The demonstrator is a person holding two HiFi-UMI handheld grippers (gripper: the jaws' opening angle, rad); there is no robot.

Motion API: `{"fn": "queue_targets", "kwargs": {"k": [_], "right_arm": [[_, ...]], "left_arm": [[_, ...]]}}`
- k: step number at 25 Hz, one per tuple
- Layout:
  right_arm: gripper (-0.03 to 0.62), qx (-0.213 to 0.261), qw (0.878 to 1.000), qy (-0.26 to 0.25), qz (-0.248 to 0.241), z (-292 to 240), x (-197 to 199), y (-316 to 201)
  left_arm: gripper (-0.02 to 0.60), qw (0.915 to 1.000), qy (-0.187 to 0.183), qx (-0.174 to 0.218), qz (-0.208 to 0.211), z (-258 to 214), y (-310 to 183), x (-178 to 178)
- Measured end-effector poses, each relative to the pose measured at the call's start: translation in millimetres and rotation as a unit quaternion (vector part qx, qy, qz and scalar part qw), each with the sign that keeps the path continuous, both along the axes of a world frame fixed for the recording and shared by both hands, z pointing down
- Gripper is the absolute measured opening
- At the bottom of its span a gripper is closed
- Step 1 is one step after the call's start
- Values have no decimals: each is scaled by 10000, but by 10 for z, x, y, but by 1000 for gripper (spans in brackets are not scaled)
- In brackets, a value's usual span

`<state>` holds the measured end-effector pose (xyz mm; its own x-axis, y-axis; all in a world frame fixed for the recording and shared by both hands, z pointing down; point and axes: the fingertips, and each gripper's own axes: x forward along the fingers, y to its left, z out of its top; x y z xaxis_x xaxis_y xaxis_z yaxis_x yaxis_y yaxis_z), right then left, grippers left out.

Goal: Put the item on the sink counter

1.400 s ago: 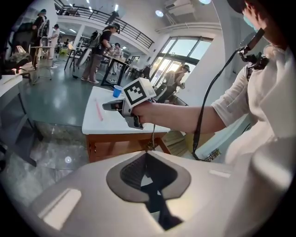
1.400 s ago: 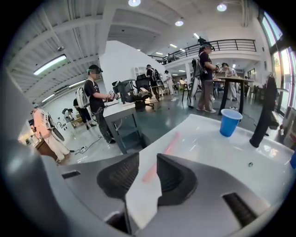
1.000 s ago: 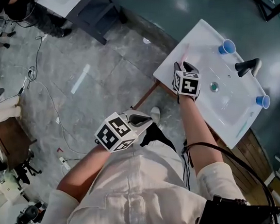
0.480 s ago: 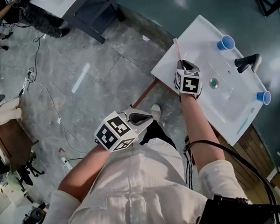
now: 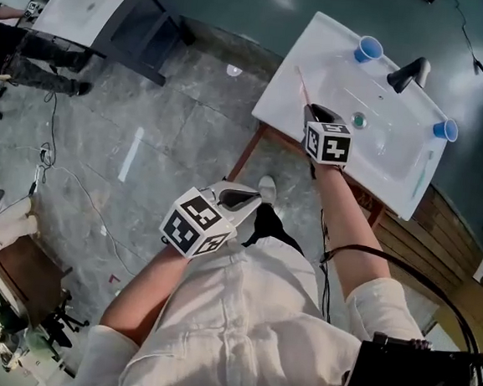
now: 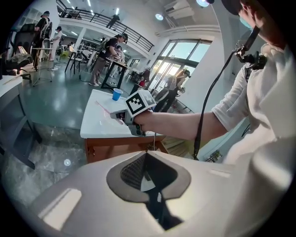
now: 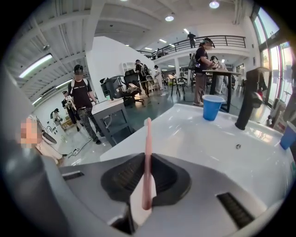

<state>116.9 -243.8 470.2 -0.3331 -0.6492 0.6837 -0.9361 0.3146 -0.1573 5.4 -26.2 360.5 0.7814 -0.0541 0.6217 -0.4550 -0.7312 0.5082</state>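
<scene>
A thin pink stick [image 7: 147,157], much like a toothbrush, stands between the pads of my right gripper [image 7: 147,183]. The jaws have just been closing and now press on it. In the head view the pink stick [image 5: 302,86] juts out ahead of my right gripper [image 5: 318,112] over the front left part of the white sink counter [image 5: 291,62]. My left gripper [image 5: 242,201] hangs off the counter, near the person's body and above the floor. Its jaws [image 6: 147,178] are together with nothing between them.
On the counter stand a blue cup [image 5: 369,49] at the back, another blue cup [image 5: 445,129] at the right and a black faucet [image 5: 407,74] over the basin with its drain [image 5: 359,120]. A pale green stick [image 5: 422,168] lies near the right edge. People and tables fill the hall beyond.
The right jaws closed on the pink stick, which lay on the counter a second ago, and carried it a little up and toward the counter's front. The left gripper stayed put.
</scene>
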Motion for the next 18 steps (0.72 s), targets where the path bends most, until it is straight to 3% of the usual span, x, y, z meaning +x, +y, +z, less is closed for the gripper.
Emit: {"fn": "queue_targets", "kwargs": {"k": [11,18], "right_arm": [[42,178,9967,-192,771,-232,116,1046],[41,204,9924,-343,1165,-162,-65,1897]], "left_arm": [[5,9969,152,69,767,34,621,-258],[5,9928,93,101,1190,177,1154,-536]]}}
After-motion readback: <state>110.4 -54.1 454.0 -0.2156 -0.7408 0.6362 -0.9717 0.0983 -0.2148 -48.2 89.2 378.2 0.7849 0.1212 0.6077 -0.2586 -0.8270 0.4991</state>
